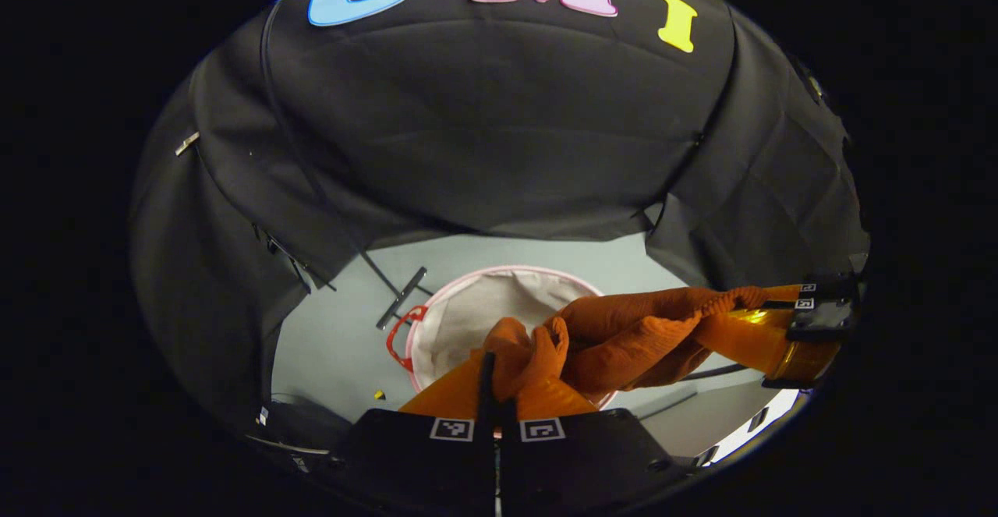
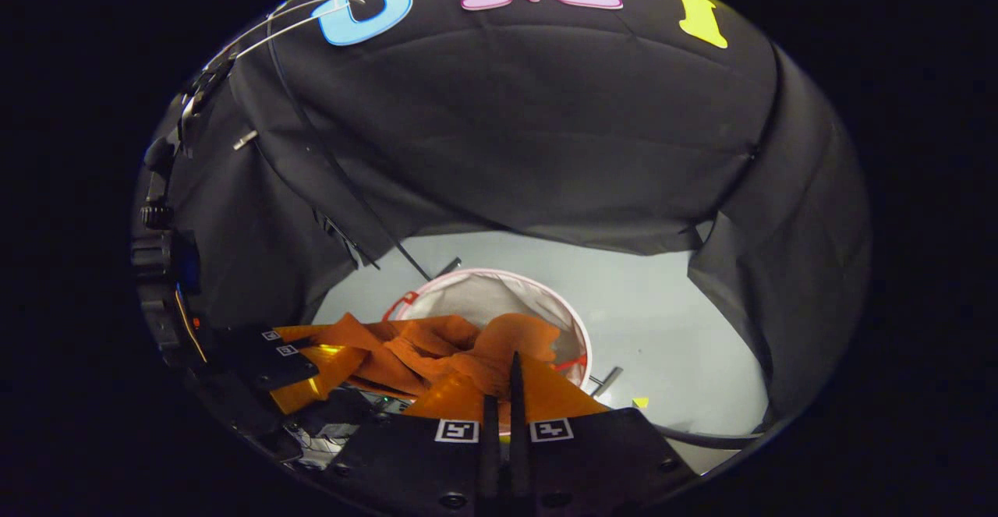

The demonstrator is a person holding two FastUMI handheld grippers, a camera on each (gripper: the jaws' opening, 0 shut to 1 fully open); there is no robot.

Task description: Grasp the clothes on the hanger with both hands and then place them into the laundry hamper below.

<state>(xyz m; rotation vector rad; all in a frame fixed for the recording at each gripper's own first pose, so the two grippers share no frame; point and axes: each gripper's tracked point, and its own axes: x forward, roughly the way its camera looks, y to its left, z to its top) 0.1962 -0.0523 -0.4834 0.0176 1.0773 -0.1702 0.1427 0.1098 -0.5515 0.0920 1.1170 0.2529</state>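
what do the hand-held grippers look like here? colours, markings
Each hand-held gripper, left and right, has a black body, translucent orange fingers and two square black-and-white tags. Seen from the left gripper view, the other one carries the same tags and orange fingers.

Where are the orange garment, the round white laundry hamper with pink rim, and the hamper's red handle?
Orange garment (image 1: 624, 338): left gripper view, bunched middle fold.
Round white laundry hamper with pink rim (image 2: 475, 299): right gripper view, bare inner wall.
Red handle (image 1: 396, 341): left gripper view, loop's left side.
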